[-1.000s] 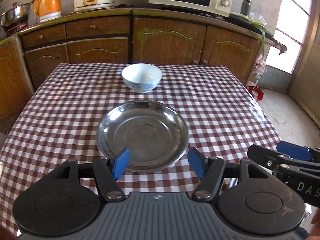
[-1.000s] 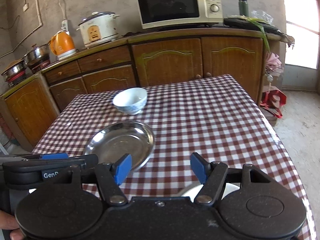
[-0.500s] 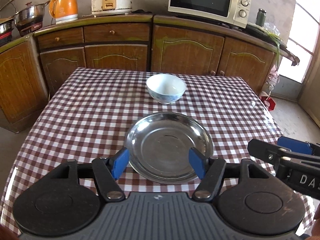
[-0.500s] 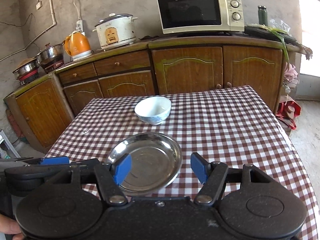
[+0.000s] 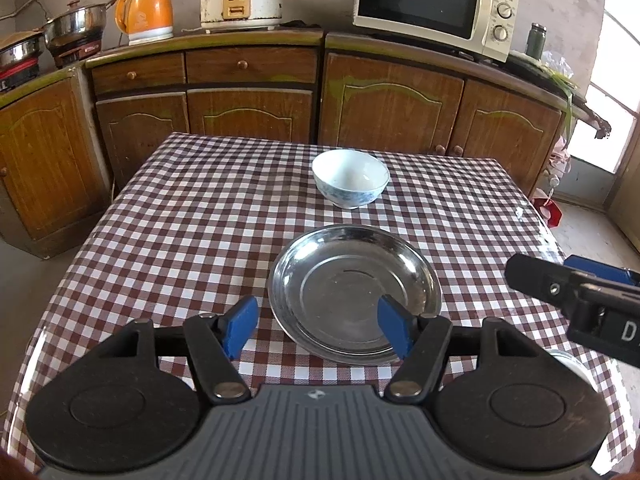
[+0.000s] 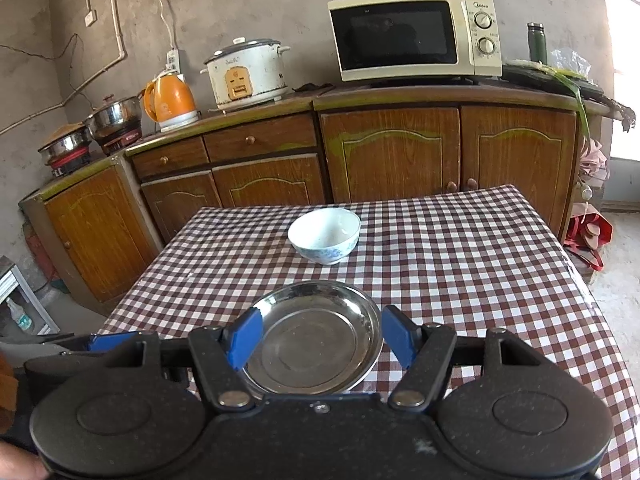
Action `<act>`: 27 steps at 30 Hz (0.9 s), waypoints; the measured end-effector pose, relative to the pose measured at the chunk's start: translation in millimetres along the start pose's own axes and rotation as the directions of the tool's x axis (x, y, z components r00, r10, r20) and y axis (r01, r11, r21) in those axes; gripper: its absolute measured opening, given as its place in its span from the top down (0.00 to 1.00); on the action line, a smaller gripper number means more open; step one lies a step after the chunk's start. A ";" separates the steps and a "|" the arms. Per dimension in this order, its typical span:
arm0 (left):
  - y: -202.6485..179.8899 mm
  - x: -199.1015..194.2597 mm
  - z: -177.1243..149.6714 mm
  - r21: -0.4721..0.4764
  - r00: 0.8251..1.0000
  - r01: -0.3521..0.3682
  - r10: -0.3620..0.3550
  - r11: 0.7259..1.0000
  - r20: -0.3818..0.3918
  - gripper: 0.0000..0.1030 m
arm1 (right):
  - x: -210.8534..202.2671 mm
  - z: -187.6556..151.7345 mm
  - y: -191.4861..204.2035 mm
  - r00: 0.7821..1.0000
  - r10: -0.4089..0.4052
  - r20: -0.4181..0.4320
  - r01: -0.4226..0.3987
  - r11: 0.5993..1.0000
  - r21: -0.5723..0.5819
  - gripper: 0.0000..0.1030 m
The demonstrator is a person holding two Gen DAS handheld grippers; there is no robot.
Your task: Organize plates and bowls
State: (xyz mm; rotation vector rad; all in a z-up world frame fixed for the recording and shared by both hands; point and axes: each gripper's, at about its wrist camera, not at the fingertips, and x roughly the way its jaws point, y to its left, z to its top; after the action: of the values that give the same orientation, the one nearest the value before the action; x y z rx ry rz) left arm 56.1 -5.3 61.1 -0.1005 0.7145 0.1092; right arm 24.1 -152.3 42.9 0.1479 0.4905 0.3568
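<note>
Plate (image 5: 354, 294) just ahead of empty left gripper (image 5: 318, 330), bowl (image 5: 351, 178) beyond

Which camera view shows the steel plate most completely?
The left wrist view. There the steel plate shows almost whole; only one blue pad covers its near edge. In the right wrist view the plate is lower, and the hand-held gripper's body hides its near part.
</note>
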 end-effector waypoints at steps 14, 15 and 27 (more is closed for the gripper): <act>11.2 -0.2 3.6 -0.016 1.000 0.009 -0.008 1.000 0.009 0.31 | -3.9 8.9 1.9 1.000 -0.018 0.015 0.017 1.000 0.017 0.23; 13.7 1.8 5.3 -0.020 1.000 0.009 -0.009 1.000 0.006 0.31 | -0.8 10.5 4.3 1.000 -0.020 0.011 0.019 1.000 0.013 0.23; 29.1 11.6 30.8 -0.010 1.000 -0.015 0.015 1.000 0.021 0.31 | 23.1 31.6 19.9 1.000 0.001 0.012 -0.001 1.000 -0.009 0.23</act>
State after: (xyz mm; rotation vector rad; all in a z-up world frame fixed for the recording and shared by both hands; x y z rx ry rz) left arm 80.9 28.2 75.0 -0.1035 0.6938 0.1284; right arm 52.4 -127.0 65.0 0.1415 0.4775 0.3589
